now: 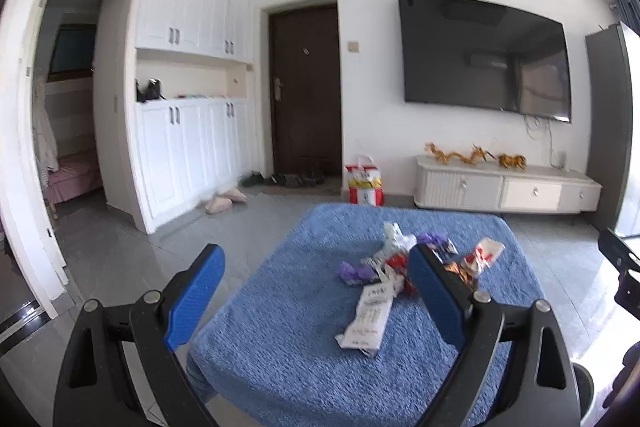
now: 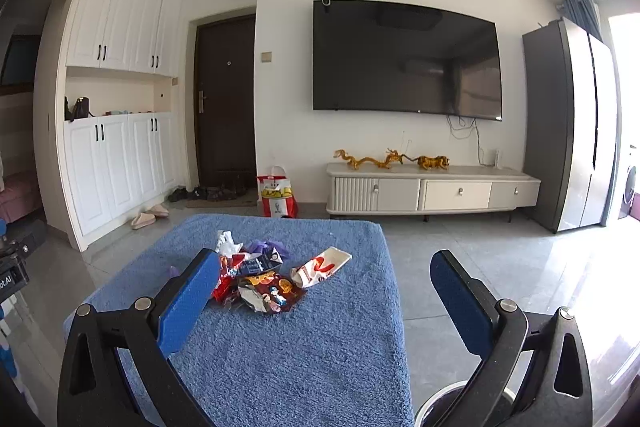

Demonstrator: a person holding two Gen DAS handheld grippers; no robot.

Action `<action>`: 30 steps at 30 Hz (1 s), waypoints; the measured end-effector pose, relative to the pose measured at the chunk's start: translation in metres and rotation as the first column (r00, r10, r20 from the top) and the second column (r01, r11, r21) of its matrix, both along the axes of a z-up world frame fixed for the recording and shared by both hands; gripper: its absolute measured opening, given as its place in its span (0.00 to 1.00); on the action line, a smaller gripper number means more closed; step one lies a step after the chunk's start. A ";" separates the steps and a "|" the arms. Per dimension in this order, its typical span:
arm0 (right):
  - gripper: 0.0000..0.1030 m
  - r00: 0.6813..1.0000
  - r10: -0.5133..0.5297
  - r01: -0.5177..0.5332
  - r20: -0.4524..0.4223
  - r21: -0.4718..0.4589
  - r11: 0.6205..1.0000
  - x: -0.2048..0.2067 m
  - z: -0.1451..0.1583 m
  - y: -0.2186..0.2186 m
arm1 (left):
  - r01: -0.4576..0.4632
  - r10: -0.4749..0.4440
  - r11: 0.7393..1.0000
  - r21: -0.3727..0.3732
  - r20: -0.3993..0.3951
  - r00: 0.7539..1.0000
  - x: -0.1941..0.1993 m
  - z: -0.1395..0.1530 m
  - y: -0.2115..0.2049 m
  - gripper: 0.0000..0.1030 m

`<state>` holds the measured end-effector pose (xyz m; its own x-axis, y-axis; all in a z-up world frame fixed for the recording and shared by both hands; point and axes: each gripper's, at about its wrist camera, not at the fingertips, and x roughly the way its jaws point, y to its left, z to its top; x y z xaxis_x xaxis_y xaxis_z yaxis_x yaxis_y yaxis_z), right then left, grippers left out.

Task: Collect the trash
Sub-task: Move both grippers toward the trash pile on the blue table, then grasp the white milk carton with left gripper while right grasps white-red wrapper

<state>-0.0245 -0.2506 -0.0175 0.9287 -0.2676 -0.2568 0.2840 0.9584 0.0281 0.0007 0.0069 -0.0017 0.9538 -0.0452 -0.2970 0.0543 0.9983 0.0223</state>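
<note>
A heap of crumpled snack wrappers (image 1: 404, 263) lies on a table under a blue fluffy cloth (image 1: 304, 347). A long white wrapper (image 1: 370, 319) lies nearest to me, with purple, red and white ones behind it. My left gripper (image 1: 316, 295) hovers over the near left side of the table, open and holding nothing. In the right wrist view the same heap (image 2: 264, 279) shows a dark red bag (image 2: 272, 293) and a white and red packet (image 2: 322, 265). My right gripper (image 2: 324, 297) is open and holds nothing; its left finger (image 2: 188, 303) covers part of the heap.
A round dark bin rim (image 2: 444, 403) shows on the floor at the lower right of the table. Behind stand a red and white paper bag (image 2: 278, 197), a low TV cabinet (image 2: 432, 191), a wall TV, white cupboards, a dark door and a grey fridge (image 2: 568, 123).
</note>
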 end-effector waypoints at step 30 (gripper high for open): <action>0.84 0.925 0.156 -0.045 -0.346 0.308 0.950 0.168 -0.096 -0.058 | 0.295 -0.249 0.955 0.032 -0.453 0.856 0.155 -0.120 -0.044 0.86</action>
<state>0.1440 -0.3085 -0.1133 0.7742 -0.0402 -0.6316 0.2298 0.9477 0.2213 0.1555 -0.0375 -0.1220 0.6771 -0.2328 -0.6981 0.3503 0.9362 0.0276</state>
